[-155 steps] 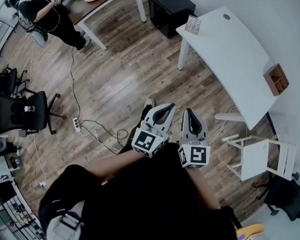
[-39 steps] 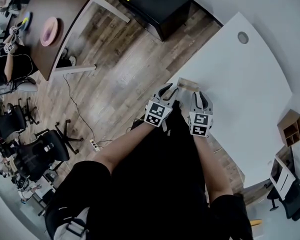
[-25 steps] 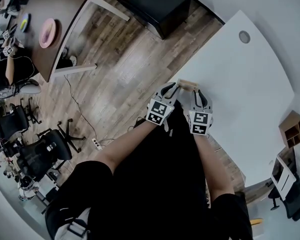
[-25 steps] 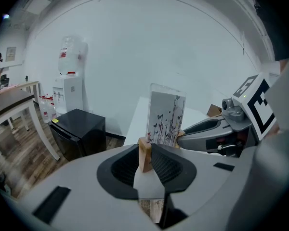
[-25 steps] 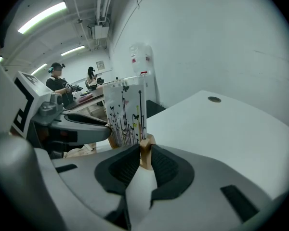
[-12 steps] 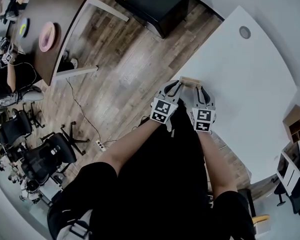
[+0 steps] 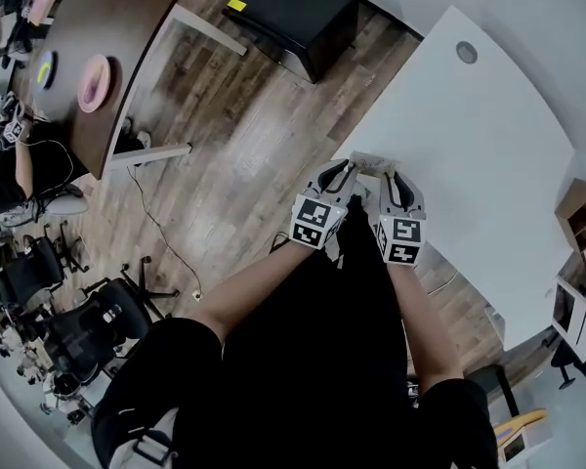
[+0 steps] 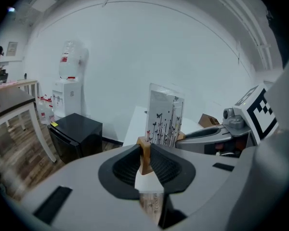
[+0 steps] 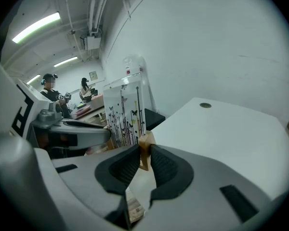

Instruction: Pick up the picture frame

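Note:
The picture frame (image 7: 372,163) is a clear upright panel (image 8: 164,115) printed with butterflies and stems, set in a wooden base. It stands at the near corner of the white table (image 7: 469,154). My left gripper (image 8: 144,158) is shut on the left end of the wooden base (image 8: 145,153). My right gripper (image 9: 144,154) is shut on the right end of the base (image 9: 145,147). In the head view both grippers (image 7: 338,176) (image 7: 392,180) flank the frame, close together. In the right gripper view the panel (image 9: 124,113) rises just left of the jaws.
A black cabinet (image 7: 293,18) stands on the wood floor left of the table. A small wooden box (image 7: 580,213) sits at the table's far right end. A dark table (image 7: 88,57) with a pink plate, office chairs (image 7: 78,330) and seated people are at the left.
Over the earlier frames I walked from the open floor up to the white table. Both grippers reached the frame and their jaws came together on its wooden base.

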Motion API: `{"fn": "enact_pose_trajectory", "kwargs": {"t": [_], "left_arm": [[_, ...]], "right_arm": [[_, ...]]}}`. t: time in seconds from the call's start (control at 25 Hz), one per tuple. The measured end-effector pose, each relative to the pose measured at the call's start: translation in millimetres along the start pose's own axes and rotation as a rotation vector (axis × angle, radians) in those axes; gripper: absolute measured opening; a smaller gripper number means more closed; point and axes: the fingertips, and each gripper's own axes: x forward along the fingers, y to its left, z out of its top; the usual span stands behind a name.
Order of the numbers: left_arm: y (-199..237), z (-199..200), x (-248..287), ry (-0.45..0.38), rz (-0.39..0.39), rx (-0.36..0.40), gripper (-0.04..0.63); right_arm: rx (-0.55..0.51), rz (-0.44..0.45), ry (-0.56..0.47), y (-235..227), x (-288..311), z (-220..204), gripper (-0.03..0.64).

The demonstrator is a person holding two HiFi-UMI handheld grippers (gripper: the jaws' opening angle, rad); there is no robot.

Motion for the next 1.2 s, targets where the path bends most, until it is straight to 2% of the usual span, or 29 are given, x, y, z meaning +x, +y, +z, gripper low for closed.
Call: {"fn": "enact_pose_trajectory", "kwargs": {"t": [0.24,0.4,0.52,0.68,0.84,1.0,1.2], "left_arm": [[-15.1,24.5,-58.4,-0.053,-0.022,0.040,0.067],[-28.0,43.0,-100.8,-0.084,-0.036,0.080,0.068],[-36.1,53.5,-135.9,-0.104,-0.045,0.076,0.067],[-48.4,77.4,-181.0,-0.175,-0.045,0.097,0.067],[-60.0,96.7,-215.5,-0.246,-0.063,0.087,0.067],[-72.3,100.7,-241.0,-0.269,-0.085,0.089,0.067],[-76.4,91.5,-271.9,-0.295,-0.091,0.088,0.067]], "right_arm": [[0.003,-0.023,-0.062,38.0,-49.4,18.4,0.078],[0.059,-0.053,-0.094,62.3,-85.6,32.7,0.078],[0.061,-0.082,-0.134,84.5,-115.8,47.3,0.078],[0.058,-0.105,-0.199,111.1,-154.4,69.1,0.078],[0.044,-0.131,-0.269,131.0,-189.2,88.8,0.078],[0.070,-0.143,-0.307,145.8,-217.0,90.6,0.078],[0.041,-0.164,-0.322,171.8,-238.6,82.0,0.078]]}}
